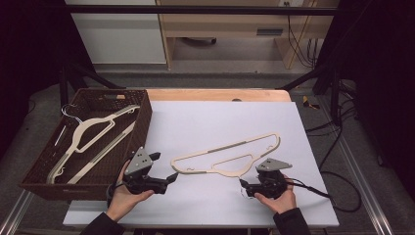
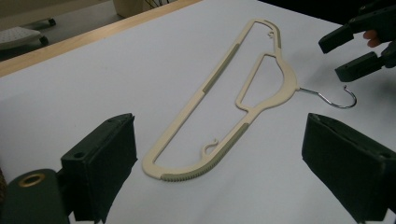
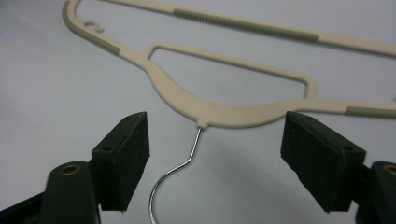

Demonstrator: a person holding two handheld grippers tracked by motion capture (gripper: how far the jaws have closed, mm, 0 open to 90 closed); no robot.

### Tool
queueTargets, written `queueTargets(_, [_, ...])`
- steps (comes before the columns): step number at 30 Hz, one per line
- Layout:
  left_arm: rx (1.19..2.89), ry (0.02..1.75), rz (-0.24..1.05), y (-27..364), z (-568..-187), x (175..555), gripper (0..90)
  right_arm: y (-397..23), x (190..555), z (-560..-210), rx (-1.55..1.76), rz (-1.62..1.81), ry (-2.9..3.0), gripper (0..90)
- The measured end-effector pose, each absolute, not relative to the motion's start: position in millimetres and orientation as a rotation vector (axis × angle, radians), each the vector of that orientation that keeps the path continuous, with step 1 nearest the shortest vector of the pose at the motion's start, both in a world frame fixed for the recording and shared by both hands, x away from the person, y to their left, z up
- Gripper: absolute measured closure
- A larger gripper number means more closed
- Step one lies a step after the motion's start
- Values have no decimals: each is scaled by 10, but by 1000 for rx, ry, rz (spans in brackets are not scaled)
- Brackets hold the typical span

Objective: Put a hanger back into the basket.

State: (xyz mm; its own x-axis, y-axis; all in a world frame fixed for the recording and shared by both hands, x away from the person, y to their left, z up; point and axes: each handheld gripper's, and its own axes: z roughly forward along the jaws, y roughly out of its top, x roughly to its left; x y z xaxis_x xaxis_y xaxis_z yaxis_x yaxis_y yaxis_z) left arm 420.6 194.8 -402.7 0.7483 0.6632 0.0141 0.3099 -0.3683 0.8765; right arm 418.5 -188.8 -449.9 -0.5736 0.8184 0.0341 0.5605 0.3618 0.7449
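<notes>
A cream plastic hanger (image 1: 227,156) with a thin metal hook lies flat on the white board (image 1: 210,117). My left gripper (image 1: 164,167) is open just left of the hanger's near end and holds nothing. In the left gripper view the hanger (image 2: 219,93) stretches away between the wide-apart jaws, with its hook (image 2: 334,99) at the right. My right gripper (image 1: 246,181) is open at the hook. In the right gripper view the wire hook (image 3: 182,165) runs down between the two pads (image 3: 123,161) without touching either, and the hanger's neck (image 3: 224,114) lies just ahead.
A dark woven basket (image 1: 143,125) stands at the board's left edge and holds two more cream hangers (image 1: 93,131). The wooden table edge (image 1: 215,94) shows behind the board. Cables trail off the right side (image 1: 337,191).
</notes>
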Motion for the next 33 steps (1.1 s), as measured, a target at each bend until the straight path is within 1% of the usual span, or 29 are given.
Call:
queueTargets(3, [1982, 739, 453, 1933, -4052, 4211, 98, -1835, 4197, -4584, 1214, 1003, 2309, 310])
queueTargets(6, [1992, 742, 448, 1921, -4075, 4222, 98, -1802, 4222, -4651, 1214, 968, 2287, 428])
queueTargets(15, [2010, 740, 442, 1889, -4115, 4233, 98, -1713, 4296, -4734, 1290, 952, 2313, 570])
queueTargets(18, [2013, 743, 442, 1889, -4123, 4238, 99, -1686, 4309, -4762, 1283, 927, 2316, 638])
queueTargets(20, [2014, 745, 442, 1890, -4126, 4240, 100, -1682, 4303, -4746, 1317, 912, 2312, 707])
queueTargets(25, [2018, 748, 443, 1878, -4136, 4241, 102, -1647, 4287, -4725, 1360, 882, 2311, 767])
queueTargets(33, [2032, 744, 441, 1847, -4151, 4244, 104, -1638, 4285, -4720, 1388, 880, 2313, 800])
